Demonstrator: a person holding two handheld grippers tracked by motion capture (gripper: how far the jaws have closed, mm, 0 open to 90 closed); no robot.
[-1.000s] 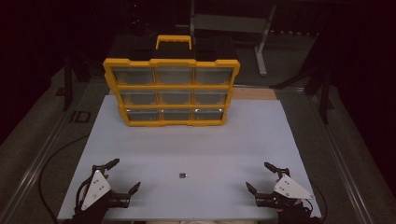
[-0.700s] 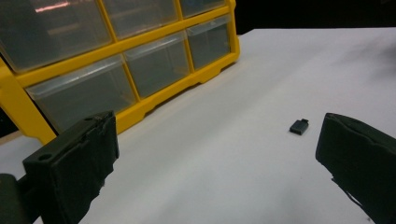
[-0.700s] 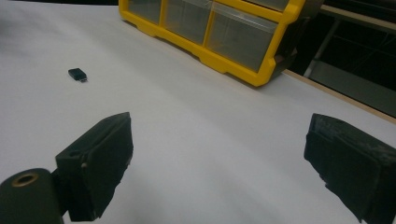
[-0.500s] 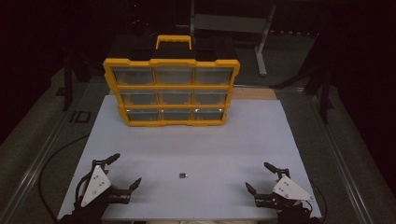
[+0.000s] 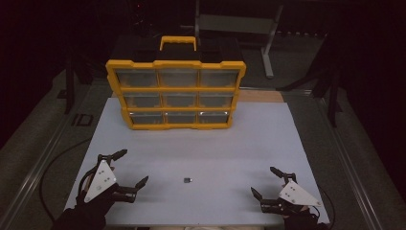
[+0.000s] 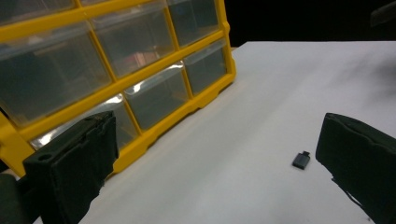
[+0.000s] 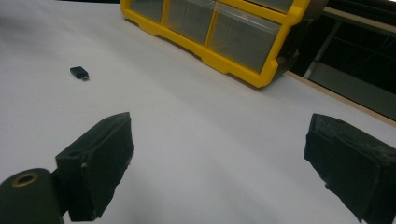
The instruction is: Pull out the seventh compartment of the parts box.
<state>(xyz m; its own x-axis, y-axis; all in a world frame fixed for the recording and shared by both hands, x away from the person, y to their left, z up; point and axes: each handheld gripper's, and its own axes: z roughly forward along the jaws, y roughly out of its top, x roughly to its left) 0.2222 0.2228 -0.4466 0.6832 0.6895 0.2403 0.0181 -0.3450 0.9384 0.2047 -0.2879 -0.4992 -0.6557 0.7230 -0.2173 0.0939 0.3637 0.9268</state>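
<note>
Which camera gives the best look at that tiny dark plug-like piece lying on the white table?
The left gripper view: the small dark rectangular piece lies close, its stub end plain. The right gripper view shows it smaller and farther off. The high view shows a mere speck between both grippers.

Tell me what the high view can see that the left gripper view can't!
The high view alone takes in the organizer's yellow handle, both grippers, the left gripper and the right gripper, each open, and the floor around the table. The left gripper view alone gives a close look at the clear drawers and its own black pads. Both share the yellow organizer, the small dark part and the white table.
</note>
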